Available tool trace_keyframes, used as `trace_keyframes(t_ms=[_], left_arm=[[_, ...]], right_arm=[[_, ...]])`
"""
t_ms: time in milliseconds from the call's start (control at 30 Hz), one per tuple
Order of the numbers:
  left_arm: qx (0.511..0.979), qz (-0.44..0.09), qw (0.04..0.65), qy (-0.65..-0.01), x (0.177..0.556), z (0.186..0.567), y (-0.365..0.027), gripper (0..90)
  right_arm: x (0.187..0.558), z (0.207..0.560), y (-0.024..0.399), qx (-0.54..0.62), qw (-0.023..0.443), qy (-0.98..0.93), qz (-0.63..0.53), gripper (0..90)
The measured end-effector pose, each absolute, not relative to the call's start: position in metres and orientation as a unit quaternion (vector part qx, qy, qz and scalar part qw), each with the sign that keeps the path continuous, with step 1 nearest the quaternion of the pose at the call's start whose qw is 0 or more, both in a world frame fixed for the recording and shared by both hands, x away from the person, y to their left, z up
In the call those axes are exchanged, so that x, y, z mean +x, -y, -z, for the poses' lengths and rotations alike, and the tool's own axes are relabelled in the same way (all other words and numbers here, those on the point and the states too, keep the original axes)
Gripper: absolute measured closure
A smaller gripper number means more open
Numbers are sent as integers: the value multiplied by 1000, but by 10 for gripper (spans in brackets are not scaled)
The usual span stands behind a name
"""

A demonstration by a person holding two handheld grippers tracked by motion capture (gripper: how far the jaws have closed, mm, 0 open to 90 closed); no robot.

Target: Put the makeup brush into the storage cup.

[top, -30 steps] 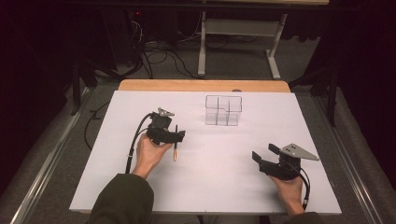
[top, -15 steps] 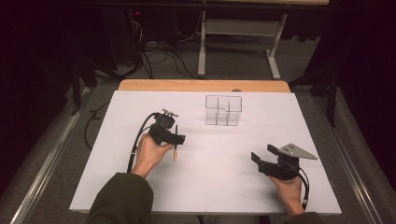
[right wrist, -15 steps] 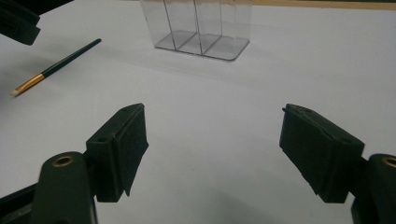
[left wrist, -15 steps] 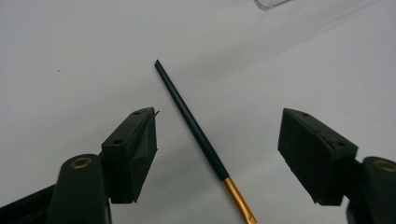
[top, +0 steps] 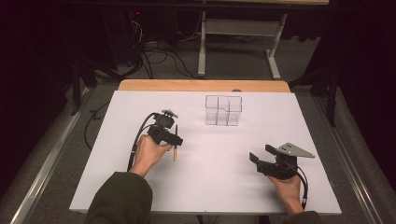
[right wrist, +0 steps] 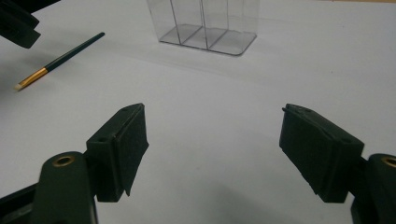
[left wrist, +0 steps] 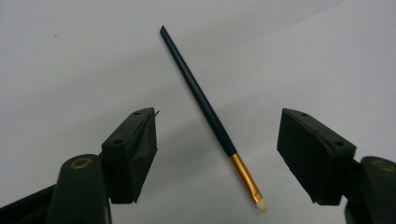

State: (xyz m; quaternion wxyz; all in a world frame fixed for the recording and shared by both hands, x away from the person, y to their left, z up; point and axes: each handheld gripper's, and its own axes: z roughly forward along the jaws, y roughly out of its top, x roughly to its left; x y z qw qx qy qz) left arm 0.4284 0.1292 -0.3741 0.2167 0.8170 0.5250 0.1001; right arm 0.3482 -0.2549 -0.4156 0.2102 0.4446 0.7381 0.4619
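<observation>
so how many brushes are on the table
1: a dark-handled brush lying flat on the white table, between the open jaws of the left tool.

A white sheet (top: pixel 219 186) covers a wooden table (top: pixel 201 85) in a dim room with grey carpet (top: pixel 364 140). Beyond the table's far edge, a white metal stand (top: pixel 238 42) rests on the floor beside tangled black cables (top: pixel 159 53), with darkness behind.
</observation>
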Motion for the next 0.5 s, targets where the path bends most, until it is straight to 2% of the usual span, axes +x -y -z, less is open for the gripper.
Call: trace_keyframes(t_ms=[500], left_arm=[[825, -81, 176, -531, 435, 379, -123, 343]], right_arm=[[346, 415, 256, 449, 209, -736, -461, 258]])
